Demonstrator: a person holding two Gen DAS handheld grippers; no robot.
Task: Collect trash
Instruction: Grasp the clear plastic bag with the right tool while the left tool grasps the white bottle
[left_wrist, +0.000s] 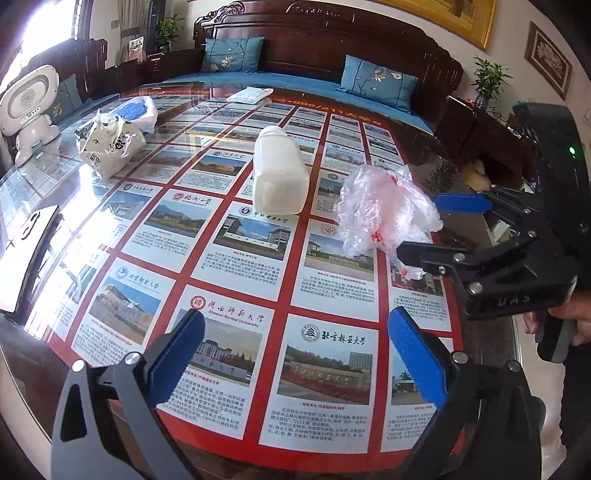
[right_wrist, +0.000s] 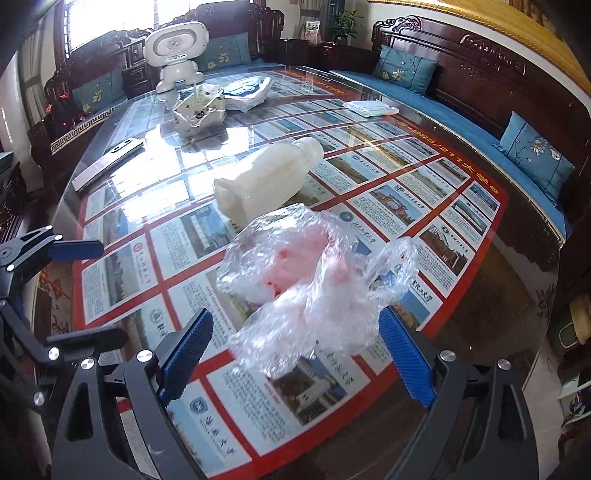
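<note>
Glass-topped table (left_wrist: 110, 206) here, with a big red poster of university pictures under the glass. Going left to right in the left wrist view: a white toy robot (left_wrist: 29, 107) stands at the far left edge, a phone (left_wrist: 26, 254) lies flat in front of it, then a crumpled printed bag (left_wrist: 107, 144) with a clear bag holding something blue (left_wrist: 138, 110) just behind it. Further back there's a flat white packet (left_wrist: 249, 94). Around the middle a milky white plastic bottle (left_wrist: 280, 170) lies on its side, and just to its right sits the crumpled clear plastic bag (left_wrist: 384, 210) with pink smudges.

The left tool (left_wrist: 295, 356) hangs over the near part of the table with its jaws spread and nothing between them. The bottle and the bag are both well ahead of it, bag off to the right.

The right tool (right_wrist: 295, 356) is wide open too. In its own view the clear bag lies right in front, its near edge reaching down between the blue pads (right_wrist: 406, 358), but the pads don't press on it, so nothing is gripped. The bottle lies just behind the bag. In the left view that tool comes in from the right with one finger tip right at the bag's lower edge; can't tell if it actually touches.
</note>
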